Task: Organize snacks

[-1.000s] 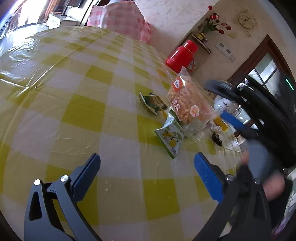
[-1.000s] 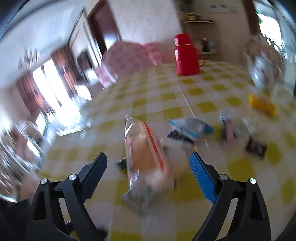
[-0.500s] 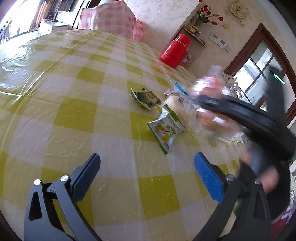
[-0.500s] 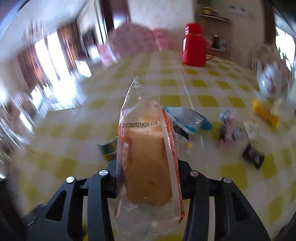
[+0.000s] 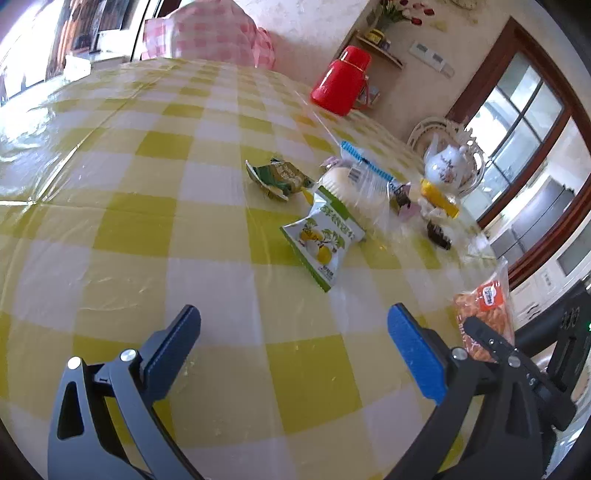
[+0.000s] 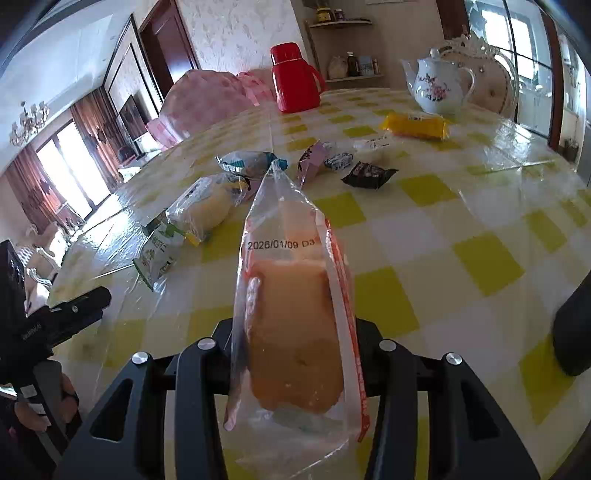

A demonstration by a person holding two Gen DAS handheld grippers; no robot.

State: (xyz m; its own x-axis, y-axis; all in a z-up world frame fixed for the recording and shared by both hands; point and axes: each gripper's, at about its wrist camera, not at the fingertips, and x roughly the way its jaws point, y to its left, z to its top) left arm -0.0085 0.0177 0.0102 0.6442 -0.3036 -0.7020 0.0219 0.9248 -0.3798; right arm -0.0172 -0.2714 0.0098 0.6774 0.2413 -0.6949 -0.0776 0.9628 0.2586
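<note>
My right gripper [image 6: 295, 354] is shut on a clear bag of orange biscuits [image 6: 295, 325] and holds it upright above the table's near edge; the bag also shows in the left wrist view [image 5: 484, 317]. My left gripper [image 5: 291, 350] is open and empty over the yellow checked tablecloth [image 5: 110, 229]. Ahead of it lie a green-and-white snack packet [image 5: 323, 240], a dark green packet [image 5: 280, 179] and a clear-wrapped white bun [image 5: 354, 192]. In the right wrist view the bun [image 6: 207, 206], a blue-white packet [image 6: 247, 164], a purple packet [image 6: 312, 162] and a black packet [image 6: 369, 175] lie scattered.
A red thermos [image 5: 341, 86] stands at the table's far side, also in the right wrist view [image 6: 295, 79]. A white flowered teapot [image 6: 439, 86] stands at the far right with a yellow packet [image 6: 415, 125] before it. A pink checked chair back [image 5: 210, 35] rises behind the table.
My right gripper closed on the biscuit bag and lifted it away from the pile toward the near right edge. My left gripper stayed open and tilted slightly toward the snacks.
</note>
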